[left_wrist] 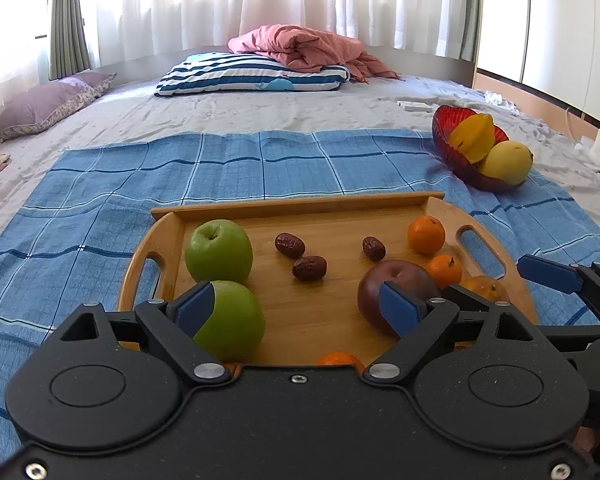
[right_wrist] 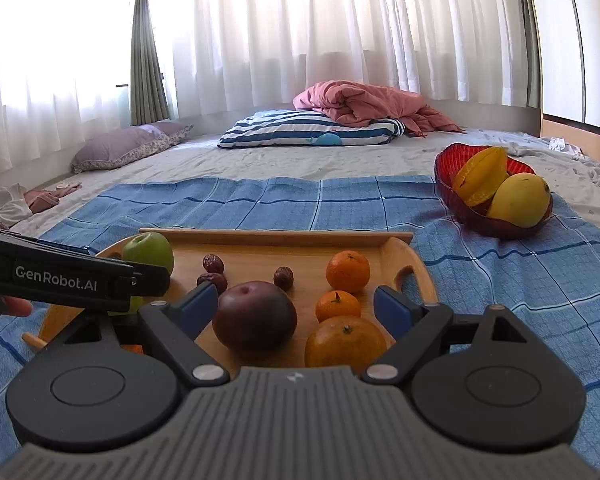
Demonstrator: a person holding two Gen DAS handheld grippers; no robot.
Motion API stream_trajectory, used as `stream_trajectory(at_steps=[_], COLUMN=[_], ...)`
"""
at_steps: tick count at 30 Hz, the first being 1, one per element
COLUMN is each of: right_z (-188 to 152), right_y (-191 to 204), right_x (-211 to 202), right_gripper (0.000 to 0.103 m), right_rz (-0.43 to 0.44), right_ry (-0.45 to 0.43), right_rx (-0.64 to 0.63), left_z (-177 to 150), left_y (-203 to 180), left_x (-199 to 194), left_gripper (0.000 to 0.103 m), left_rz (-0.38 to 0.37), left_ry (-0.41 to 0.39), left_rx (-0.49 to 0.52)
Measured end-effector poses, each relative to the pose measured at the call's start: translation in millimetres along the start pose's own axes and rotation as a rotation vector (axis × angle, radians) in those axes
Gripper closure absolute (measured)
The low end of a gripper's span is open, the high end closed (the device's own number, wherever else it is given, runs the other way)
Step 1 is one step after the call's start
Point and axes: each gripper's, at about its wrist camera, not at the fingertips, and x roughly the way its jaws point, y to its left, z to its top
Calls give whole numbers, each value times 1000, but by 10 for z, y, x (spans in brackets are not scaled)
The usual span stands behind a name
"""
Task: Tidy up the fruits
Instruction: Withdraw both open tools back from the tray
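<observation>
A wooden tray lies on a blue checked cloth. It holds two green apples, three brown dates, a dark red apple and several oranges. My left gripper hovers open over the tray's near edge, with one finger in front of the nearer green apple and the other in front of the dark apple. My right gripper is open too. The dark red apple and a big orange lie between its fingers, with the pads apart from both.
A red glass bowl with a starfruit and a yellow mango sits tilted on the cloth's far right corner. A striped pillow, a pink quilt and a purple pillow lie farther back on the bed.
</observation>
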Motion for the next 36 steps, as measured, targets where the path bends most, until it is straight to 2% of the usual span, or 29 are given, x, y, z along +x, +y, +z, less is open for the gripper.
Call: stream_trajectory(at_steps=[36], right_z=[-363], right_y=[140], right_x=[-227], right_gripper=[1], right_rz=[-11], right_ry=[7], right_rx=[-26], left_z=[-598], left_y=[92], left_x=[-319], left_gripper=[10], left_rz=[38], left_ry=[-52], left_rx=[-54])
